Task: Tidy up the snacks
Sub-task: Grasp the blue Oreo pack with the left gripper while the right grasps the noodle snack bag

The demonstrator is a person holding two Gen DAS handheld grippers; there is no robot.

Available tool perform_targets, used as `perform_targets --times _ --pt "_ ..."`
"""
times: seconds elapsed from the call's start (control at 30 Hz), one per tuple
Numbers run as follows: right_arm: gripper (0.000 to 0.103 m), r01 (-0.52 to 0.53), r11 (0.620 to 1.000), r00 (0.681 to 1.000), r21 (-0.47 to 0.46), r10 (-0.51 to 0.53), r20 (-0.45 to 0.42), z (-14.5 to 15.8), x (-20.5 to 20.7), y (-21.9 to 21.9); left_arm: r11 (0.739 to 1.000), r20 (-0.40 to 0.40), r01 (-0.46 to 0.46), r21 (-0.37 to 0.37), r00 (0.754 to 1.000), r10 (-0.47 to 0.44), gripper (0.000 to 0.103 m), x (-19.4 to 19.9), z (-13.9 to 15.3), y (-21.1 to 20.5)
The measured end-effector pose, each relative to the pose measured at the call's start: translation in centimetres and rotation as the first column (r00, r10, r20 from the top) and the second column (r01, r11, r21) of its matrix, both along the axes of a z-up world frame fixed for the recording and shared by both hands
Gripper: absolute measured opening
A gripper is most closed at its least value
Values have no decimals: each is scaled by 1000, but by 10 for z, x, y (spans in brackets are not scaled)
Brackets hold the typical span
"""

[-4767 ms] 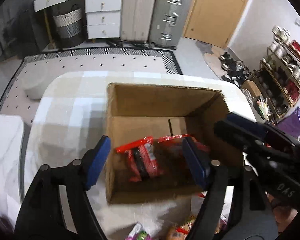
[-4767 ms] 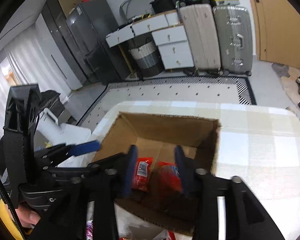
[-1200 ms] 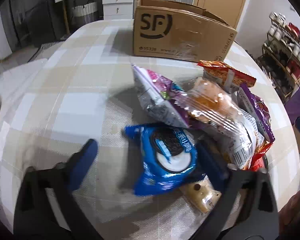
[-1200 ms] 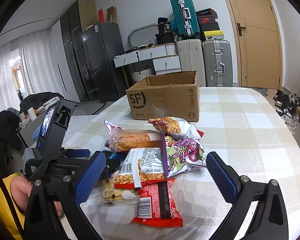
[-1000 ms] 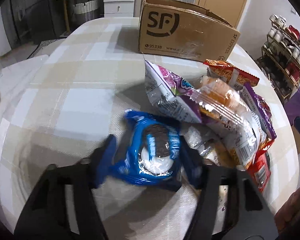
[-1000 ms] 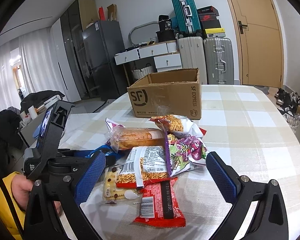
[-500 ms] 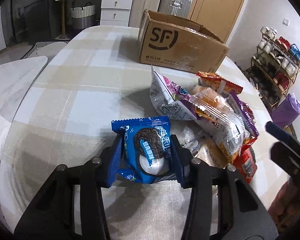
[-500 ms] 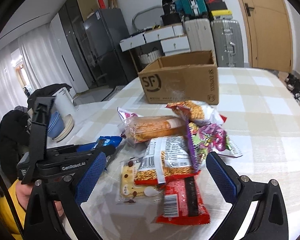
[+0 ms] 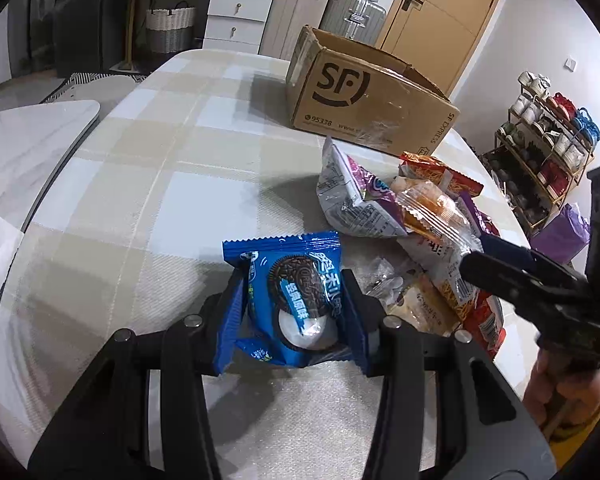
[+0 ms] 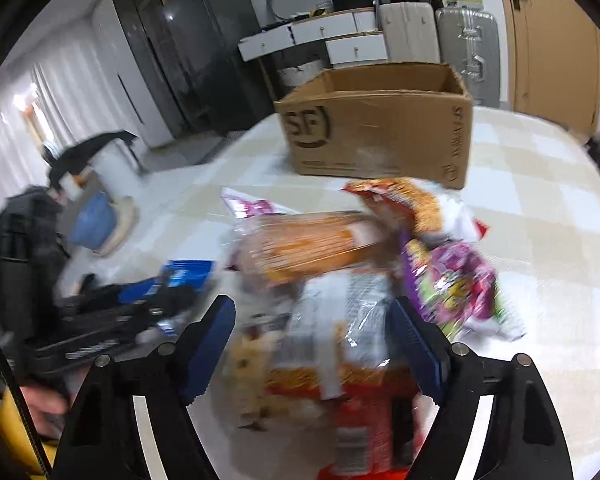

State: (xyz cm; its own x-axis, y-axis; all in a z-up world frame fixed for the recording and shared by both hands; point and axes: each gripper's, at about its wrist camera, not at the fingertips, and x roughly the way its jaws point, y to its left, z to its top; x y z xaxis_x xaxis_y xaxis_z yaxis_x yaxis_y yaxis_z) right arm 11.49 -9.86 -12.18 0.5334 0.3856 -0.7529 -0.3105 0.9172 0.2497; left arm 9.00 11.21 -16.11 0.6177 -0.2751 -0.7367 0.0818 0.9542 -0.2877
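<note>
On the checked tablecloth of the round table (image 9: 148, 184), the SF cardboard box (image 9: 364, 96) stands at the far side, open at the top. Nearer lies the heap of snack packets (image 10: 364, 264), right of the left gripper (image 9: 294, 300). That gripper is pinching the blue cookie packet (image 9: 290, 280) by its two side edges, clear of the heap; the packet stands with its long axis running near to far and its crimped top edge pointing away toward the box. It looks light and crinkly, a slippery film around brittle biscuits, so a gentle hold across the sides seems wise. The right gripper (image 10: 312, 344) hangs over the noodle-snack bag (image 10: 340, 320), its jaws closing with the bag between them, not yet pressing.
</note>
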Motion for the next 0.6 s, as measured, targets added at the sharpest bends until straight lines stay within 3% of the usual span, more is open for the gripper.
perform_targets --times 0.17,0.23,0.43,0.6 --pt "78 -32 995 998 -92 27 -58 -15 14 5 1000 -7 -8 -10 1000 8 42 1 -4 4" --pt "71 -40 992 997 -123 31 -77 -24 16 8 1000 -8 -11 -9 1000 11 42 1 -4 4" --pt "55 -17 997 998 -80 11 -68 -23 15 -1 1000 -3 -16 -5 1000 16 42 -1 -1 5" --pt "53 2 1000 999 -15 -2 -47 -15 1 -17 1000 21 -10 5 1000 10 42 -8 10 2"
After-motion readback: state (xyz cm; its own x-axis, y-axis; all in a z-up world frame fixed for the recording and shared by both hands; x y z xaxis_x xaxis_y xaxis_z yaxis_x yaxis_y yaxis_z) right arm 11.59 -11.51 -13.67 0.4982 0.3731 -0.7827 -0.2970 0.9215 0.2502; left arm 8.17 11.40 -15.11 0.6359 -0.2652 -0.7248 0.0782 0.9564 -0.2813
